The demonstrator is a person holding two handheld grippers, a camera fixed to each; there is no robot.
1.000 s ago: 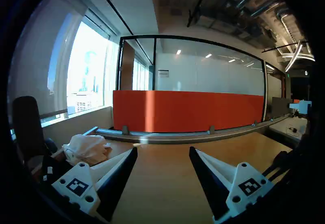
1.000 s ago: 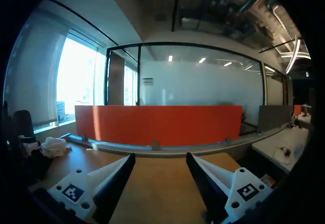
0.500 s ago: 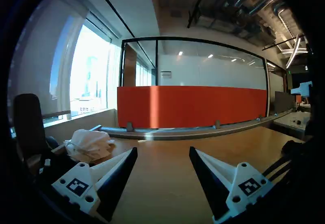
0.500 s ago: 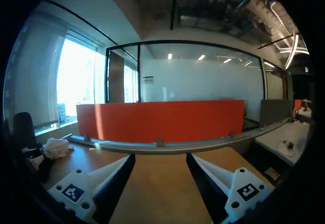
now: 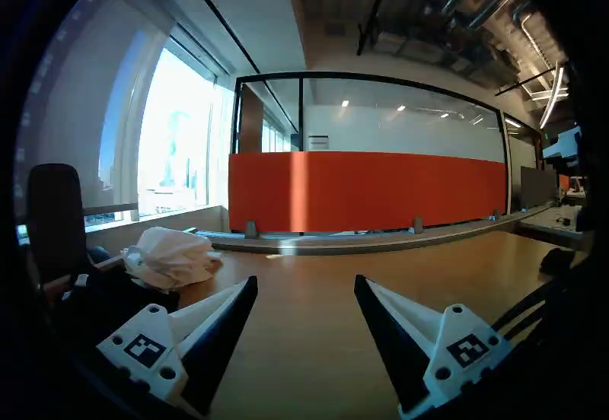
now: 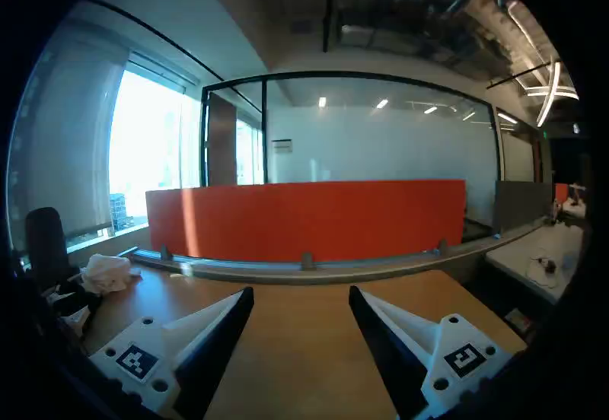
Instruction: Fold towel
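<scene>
crumpled towel, probably, left of left gripper

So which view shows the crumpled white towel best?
The left gripper view: the towel lies near and large at the wooden desk edge, creases visible. The right gripper view shows it small, far off at the left.
</scene>
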